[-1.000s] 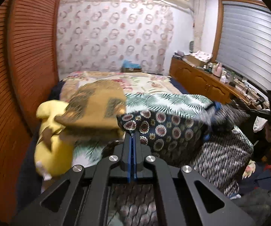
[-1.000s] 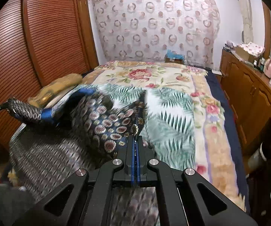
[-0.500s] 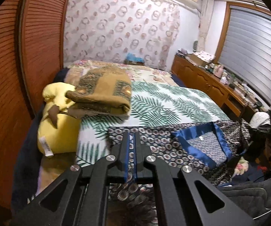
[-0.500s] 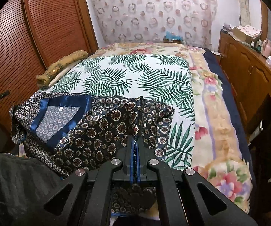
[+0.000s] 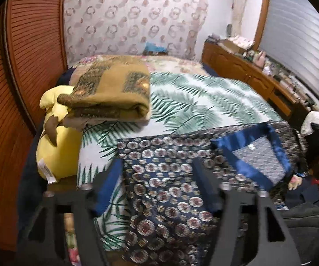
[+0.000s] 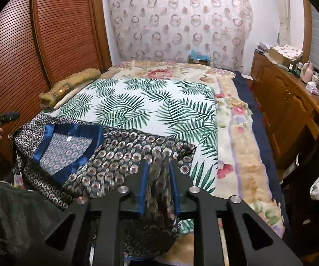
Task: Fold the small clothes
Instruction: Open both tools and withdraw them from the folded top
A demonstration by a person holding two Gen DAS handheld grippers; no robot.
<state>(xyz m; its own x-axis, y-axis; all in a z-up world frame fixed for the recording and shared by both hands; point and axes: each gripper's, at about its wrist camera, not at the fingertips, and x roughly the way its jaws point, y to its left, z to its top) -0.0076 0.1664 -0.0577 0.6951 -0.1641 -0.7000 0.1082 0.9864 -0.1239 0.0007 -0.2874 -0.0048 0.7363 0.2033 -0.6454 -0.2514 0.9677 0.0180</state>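
So both claws have let go since half a second back: they were pinched on the patterned shirt (image 5: 166, 177) then, and now the fingers are spread apart with the cloth lying loose between them. The left claw (image 5: 159, 173) is wide open, hovering over the shirt's left shoulder and sleeve area, motion-blurred. The right claw (image 6: 158, 170) is parted less widely, and a fold of the shirt (image 6: 119, 155) sits in the gap between its blue pads; can't tell if the pads touch it. The shirt is a dark navy thing with round medallion prints and a shiny blue collar band (image 6: 70, 133), spread front-up on the near edge of the bed (image 6: 243, 155), on top of the palm-leaf sheet (image 6: 150, 108), with its lower part hanging over the bed's near edge. From the right wrist view the collar sits around 9 o'clock and the sheet fills 12 o'clock. In the left wrist view a folded brown blanket (image 5: 110, 93) sits at about 11 o'clock, resting on a yellow plush toy (image 5: 57, 150) at 9 o'clock, both just beside the shirt's far-left corner. A wooden dresser (image 6: 288, 106) runs along the 3 o'clock side, and a slatted wooden wardrobe door (image 6: 48, 40) stands at 10 o'clock.
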